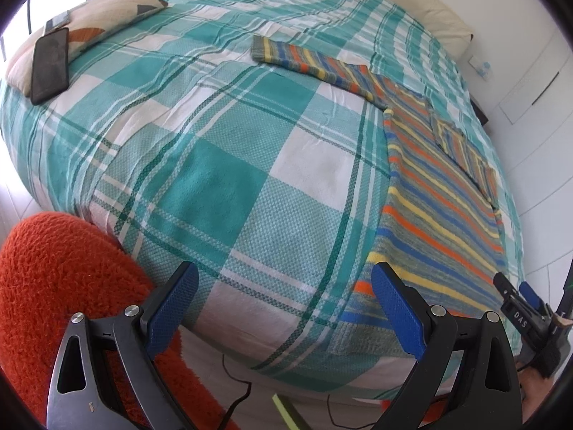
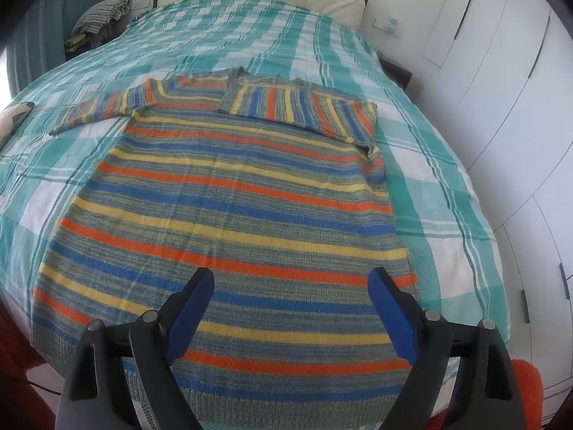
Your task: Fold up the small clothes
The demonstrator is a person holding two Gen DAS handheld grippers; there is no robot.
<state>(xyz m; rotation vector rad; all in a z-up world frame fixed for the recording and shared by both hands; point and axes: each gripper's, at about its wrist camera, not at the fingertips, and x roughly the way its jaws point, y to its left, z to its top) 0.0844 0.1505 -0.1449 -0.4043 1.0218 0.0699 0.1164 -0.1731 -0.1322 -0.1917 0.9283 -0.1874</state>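
A knitted sweater with orange, yellow, blue and grey stripes [image 2: 229, 215] lies flat on the bed with the green and white checked cover [image 2: 440, 193]. One sleeve is folded across its chest; the other sleeve sticks out sideways. The left tongs [image 1: 284, 308] are wide apart and hold nothing. The right tongs [image 2: 290, 308] are wide too, above the sweater's bottom edge.

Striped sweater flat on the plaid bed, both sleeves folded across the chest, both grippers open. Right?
Not quite: only one sleeve is folded. In the right wrist view the right sleeve lies across the chest of the sweater, while the left sleeve is stretched out onto the bed. The rest holds: both the left gripper and the right gripper are open.
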